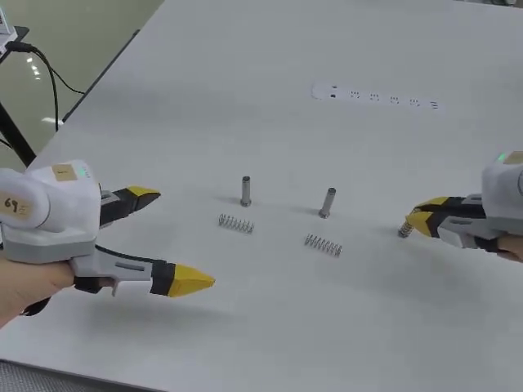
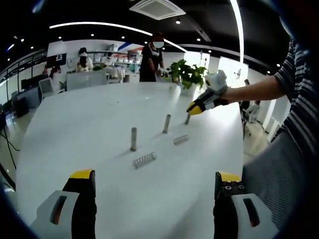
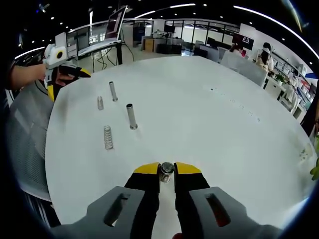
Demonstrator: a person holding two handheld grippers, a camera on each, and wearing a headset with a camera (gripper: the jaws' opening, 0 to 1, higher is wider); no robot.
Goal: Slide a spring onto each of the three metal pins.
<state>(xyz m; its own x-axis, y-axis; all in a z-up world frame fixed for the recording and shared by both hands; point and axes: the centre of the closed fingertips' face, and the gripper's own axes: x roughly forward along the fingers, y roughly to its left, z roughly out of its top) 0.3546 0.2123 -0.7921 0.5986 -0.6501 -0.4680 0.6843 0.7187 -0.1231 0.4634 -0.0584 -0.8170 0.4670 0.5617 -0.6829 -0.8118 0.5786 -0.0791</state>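
Two bare metal pins stand upright mid-table, one on the left [image 1: 246, 190] and one on the right [image 1: 327, 202]. A loose spring [image 1: 235, 222] lies in front of the left pin, and another spring [image 1: 323, 244] lies in front of the right pin. My right gripper [image 1: 414, 220] is shut on a coiled spring [image 1: 405, 229] that seems to sit around the third pin, seen end-on between my jaws [image 3: 166, 172]. My left gripper [image 1: 170, 237] hovers open and holds nothing, left of the pins and apart from them; its view shows the nearest pin [image 2: 133, 138] and spring [image 2: 144, 160] ahead.
A white power strip [image 1: 373, 97] lies at the far side of the white table [image 1: 270, 327]. A black cable [image 1: 51, 77] hangs beyond the table's left edge. People and a potted plant [image 2: 187, 74] are beyond the far end.
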